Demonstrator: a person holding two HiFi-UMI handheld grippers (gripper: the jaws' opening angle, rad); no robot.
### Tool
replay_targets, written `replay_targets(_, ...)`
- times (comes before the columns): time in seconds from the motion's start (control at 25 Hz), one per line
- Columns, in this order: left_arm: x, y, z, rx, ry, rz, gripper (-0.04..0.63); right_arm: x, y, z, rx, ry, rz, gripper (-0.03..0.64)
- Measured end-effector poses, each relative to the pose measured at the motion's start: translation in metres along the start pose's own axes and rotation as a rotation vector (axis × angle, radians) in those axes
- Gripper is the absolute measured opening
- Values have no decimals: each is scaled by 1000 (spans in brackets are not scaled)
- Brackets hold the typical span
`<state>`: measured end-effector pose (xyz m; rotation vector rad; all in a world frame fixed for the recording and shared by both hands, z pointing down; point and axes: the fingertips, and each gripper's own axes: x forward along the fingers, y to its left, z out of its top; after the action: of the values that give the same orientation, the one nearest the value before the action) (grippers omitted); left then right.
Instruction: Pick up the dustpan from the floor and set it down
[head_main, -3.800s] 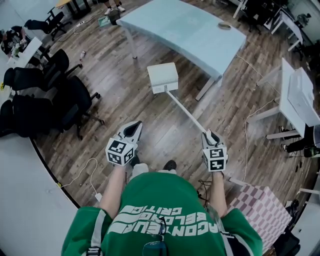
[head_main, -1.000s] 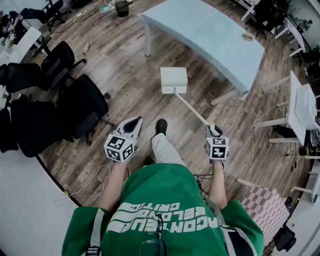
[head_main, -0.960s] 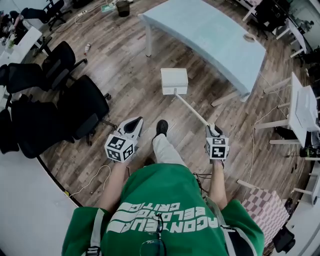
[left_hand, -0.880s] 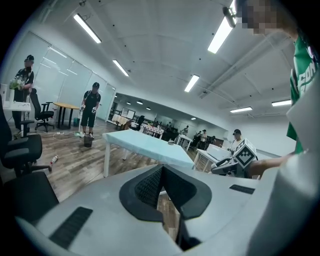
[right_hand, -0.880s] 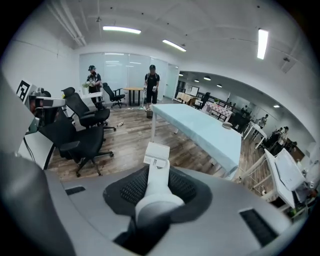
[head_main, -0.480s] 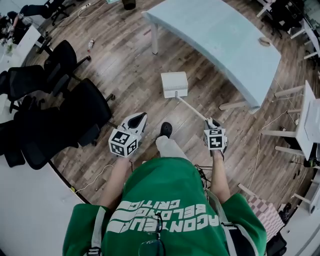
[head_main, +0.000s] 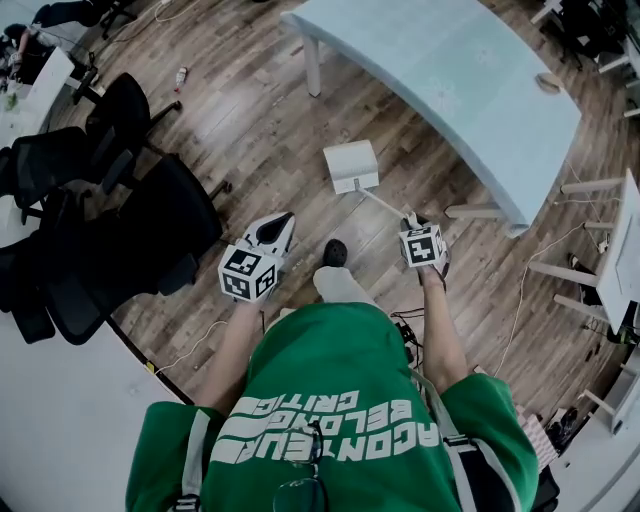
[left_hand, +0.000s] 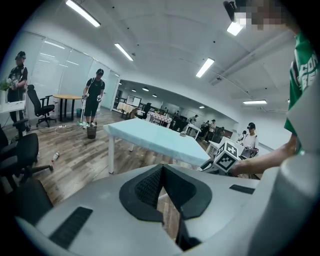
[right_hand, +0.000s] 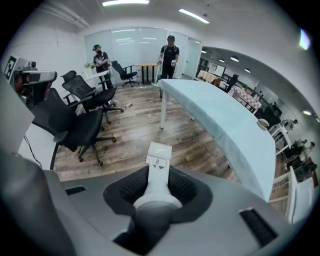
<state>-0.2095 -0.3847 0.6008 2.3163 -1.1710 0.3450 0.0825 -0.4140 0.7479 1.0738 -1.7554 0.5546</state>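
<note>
Wood-plank floor (head_main: 250, 130) all over. Long pale-blue table (head_main: 450, 70) at upper right, with a small round thing (head_main: 547, 82) near its far end, too small to identify. Black office chairs (head_main: 150, 225) sit bunched close together at left, a bottle (head_main: 181, 75) lying on the floor beyond them. White cable (head_main: 190, 350) loops on the floor near the wall. White desk (head_main: 622, 250) at right edge. In the left gripper view a standing person in a dark cap (left_hand: 93, 97) is just beside a dark bin (left_hand: 91, 132), with a round wooden table (left_hand: 67, 96) behind — strip lights (left_hand: 125, 51) on the ceiling.

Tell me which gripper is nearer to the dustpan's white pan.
Right. The right gripper is shut on the dustpan handle, with the pan at the handle's far end. The left gripper, shut and empty, is off to the pan's lower left, touching nothing.
</note>
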Motion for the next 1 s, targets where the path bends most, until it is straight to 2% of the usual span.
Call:
replay_targets(0.2,19,8,7,-22,3,23,-8,35,-9,14,-35,80,37,120)
replay_targets(0.44,29,21,8,-53,3,65,-8,79,-8,30,-101,128,92,120)
replay_targets(1.0,14,50,-4,-137,10,196,-8,154,8,65,-175,278,125,120)
